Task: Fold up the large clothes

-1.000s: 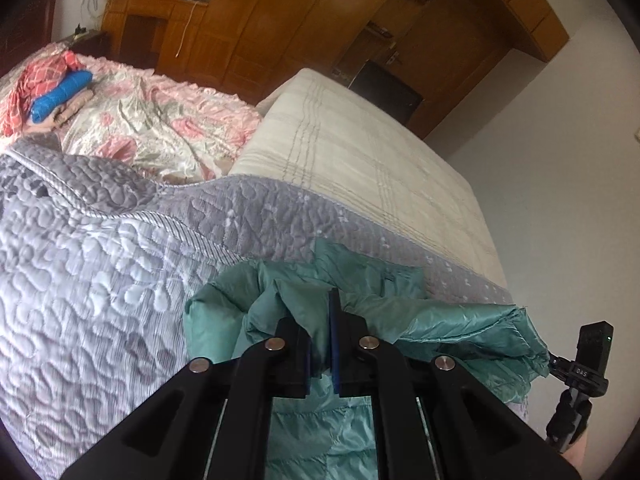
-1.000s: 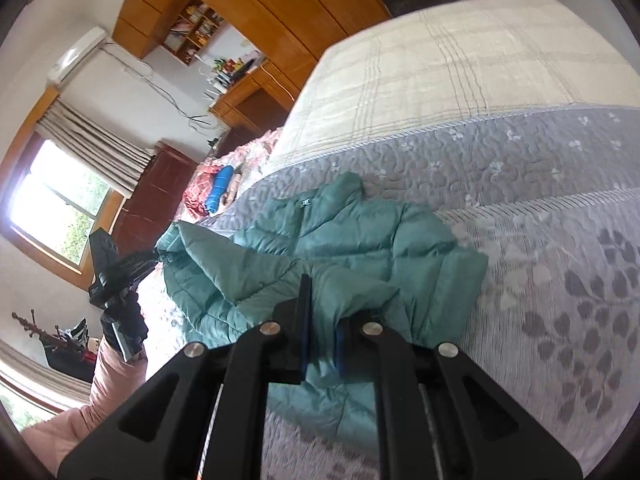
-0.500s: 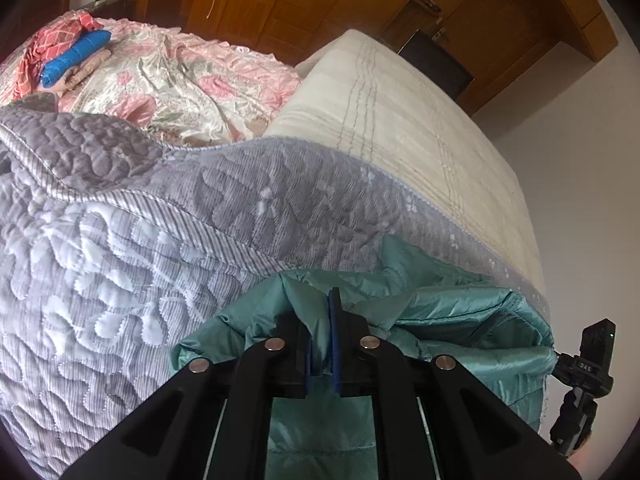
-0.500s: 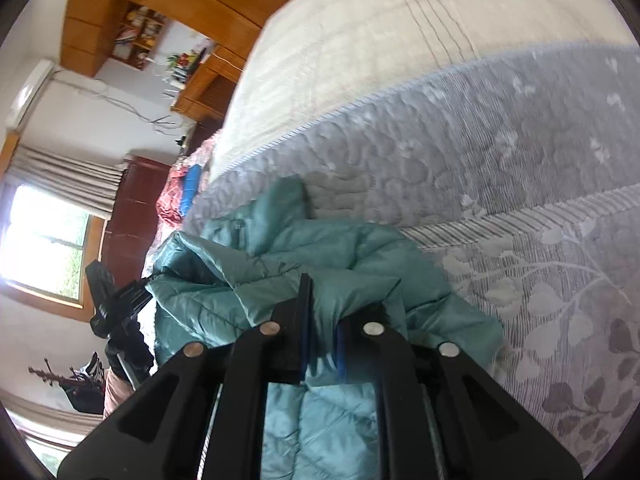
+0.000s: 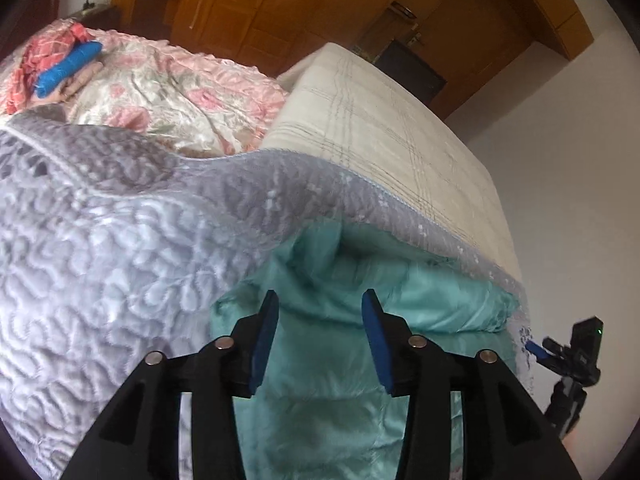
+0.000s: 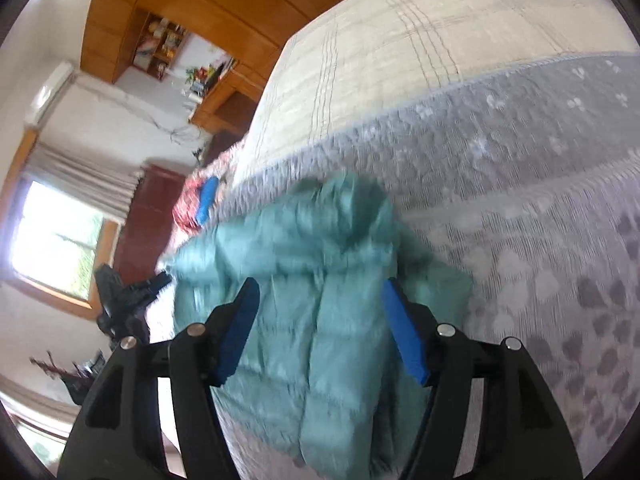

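Note:
A teal puffer jacket [image 5: 352, 364] lies folded over on the grey quilted bedspread [image 5: 100, 280]. My left gripper [image 5: 318, 312] hovers just above its folded edge, jaws opening, blue pads apart and clear of the fabric. In the right wrist view the same jacket [image 6: 320, 320] spreads under my right gripper [image 6: 320, 296], whose jaws are also opening wide with cloth below but not pinched. The right gripper [image 5: 568, 356] shows at the far right of the left wrist view, and the left gripper [image 6: 132, 288] at the left of the right wrist view.
Beyond the bedspread [image 6: 540, 200] lies a cream checked mattress [image 5: 380, 120]. A pink floral quilt [image 5: 172, 96] with a red cloth and blue roll [image 5: 66, 68] sits at the far left. Wooden wardrobes [image 5: 320, 0] line the back wall; a window [image 6: 52, 248] is at left.
Both grippers were shut on folds of the jacket; now both have let go and stand open. The lifted fabric has dropped onto the bed, and both hands have sunk lower.

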Available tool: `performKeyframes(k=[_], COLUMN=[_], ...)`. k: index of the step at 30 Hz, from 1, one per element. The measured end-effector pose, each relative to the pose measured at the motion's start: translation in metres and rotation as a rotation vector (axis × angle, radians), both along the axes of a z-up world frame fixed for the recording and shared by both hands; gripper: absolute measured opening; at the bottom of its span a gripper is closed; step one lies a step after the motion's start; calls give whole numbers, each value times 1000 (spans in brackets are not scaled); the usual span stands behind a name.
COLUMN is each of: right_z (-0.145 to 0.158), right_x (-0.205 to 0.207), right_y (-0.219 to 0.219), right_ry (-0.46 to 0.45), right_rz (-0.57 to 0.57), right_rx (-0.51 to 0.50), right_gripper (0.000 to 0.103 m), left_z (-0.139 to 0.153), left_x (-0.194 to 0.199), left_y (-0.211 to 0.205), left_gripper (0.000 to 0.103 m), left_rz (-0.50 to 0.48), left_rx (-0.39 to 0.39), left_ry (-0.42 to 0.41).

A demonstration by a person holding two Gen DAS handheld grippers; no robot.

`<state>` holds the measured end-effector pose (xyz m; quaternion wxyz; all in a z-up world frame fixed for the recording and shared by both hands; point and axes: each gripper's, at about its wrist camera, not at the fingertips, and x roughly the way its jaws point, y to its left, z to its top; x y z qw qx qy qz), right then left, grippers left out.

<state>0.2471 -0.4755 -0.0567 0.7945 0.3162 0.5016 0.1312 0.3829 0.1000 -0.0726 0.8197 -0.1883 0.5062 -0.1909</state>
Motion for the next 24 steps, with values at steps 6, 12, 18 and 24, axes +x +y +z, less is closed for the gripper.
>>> performKeyframes(k=[6, 12, 18, 24], right_z=[-15, -31, -23, -52], right_x=[-41, -52, -60, -67], right_y=[26, 44, 46, 43], right_ry=[40, 89, 66, 174], right_rz=[36, 53, 32, 22], right_rx=[-55, -76, -78, -65], right_gripper=[62, 37, 7, 6], left_z=[-7, -18, -19, -45], left_x=[-36, -82, -89, -85], left_y=[19, -3, -21, -16], left_gripper=[49, 49, 9, 11], left_rz=[22, -80, -83, -80], left_rx=[23, -11, 1, 50], left_ry=[29, 67, 53, 106])
